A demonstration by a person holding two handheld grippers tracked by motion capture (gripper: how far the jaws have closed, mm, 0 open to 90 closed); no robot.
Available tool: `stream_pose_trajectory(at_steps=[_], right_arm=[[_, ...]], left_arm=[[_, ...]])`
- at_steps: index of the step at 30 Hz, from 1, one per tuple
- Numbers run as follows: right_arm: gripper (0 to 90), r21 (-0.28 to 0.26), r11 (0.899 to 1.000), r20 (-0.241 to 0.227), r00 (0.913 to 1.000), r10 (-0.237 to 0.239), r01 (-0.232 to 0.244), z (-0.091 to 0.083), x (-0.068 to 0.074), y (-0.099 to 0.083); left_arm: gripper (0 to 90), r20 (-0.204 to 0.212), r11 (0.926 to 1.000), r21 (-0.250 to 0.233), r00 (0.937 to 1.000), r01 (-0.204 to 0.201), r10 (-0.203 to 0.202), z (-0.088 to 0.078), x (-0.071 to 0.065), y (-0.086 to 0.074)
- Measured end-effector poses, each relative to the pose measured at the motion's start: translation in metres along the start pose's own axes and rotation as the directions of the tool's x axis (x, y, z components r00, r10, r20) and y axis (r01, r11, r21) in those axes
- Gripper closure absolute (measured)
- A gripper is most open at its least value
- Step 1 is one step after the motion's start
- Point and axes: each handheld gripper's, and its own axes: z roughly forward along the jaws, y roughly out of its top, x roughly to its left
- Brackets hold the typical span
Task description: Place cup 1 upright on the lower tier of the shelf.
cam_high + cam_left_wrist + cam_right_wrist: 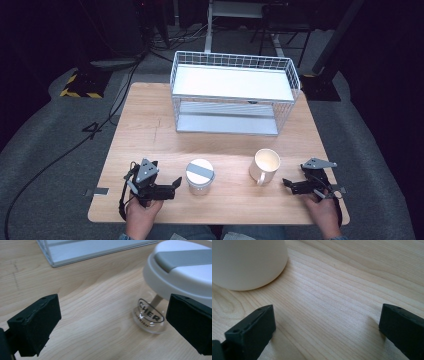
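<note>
A glass jar [200, 176] with a white lid and a grey strip stands near the front of the wooden table [150, 135]. My left gripper [173, 186] lies just left of it, open and pointing at it. In the left gripper view the jar [180, 270] sits to the right, ahead of the right jaw, and nothing is between the jaws of the left gripper [113, 311]. A cream mug [265, 165] stands to the jar's right, handle toward the front. My right gripper [289, 185] is open just right of the mug. The right gripper view puts the mug [247, 262] at top left, beyond the right gripper [327, 315].
A white two-tier wire rack [235, 61] stands at the back middle of the table; its lower shelf [95, 247] shows in the left gripper view. Bare wood lies between the rack and the two vessels. Cables and stands are on the floor behind.
</note>
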Motion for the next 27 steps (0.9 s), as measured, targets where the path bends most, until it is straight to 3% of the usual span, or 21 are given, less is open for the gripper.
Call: stream_pose_trajectory(at_steps=[8,16,21,27], right_arm=[[0.7,0.0,1.0,0.0,1.0,0.0,0.0,0.0,0.0,0.0],[0.7,0.0,1.0,0.0,1.0,-0.001,0.001,0.0,0.0,0.0],[0.7,0.0,1.0,0.0,1.0,0.0,0.0,0.0,0.0,0.0],[0.7,0.0,1.0,0.0,1.0,0.0,0.0,0.0,0.0,0.0]], left_arm=[[0.3,0.064,0.9993,-0.026,0.9976,-0.026,0.028,0.005,-0.017,0.005],[0.4,0.131,0.9982,-0.047,0.9904,-0.037,0.042,0.004,-0.029,0.009],[0.3,0.144,0.997,-0.041,0.987,-0.066,0.071,0.008,-0.038,0.012],[0.3,0.144,0.9971,-0.039,0.9871,-0.066,0.071,0.014,-0.044,0.013]])
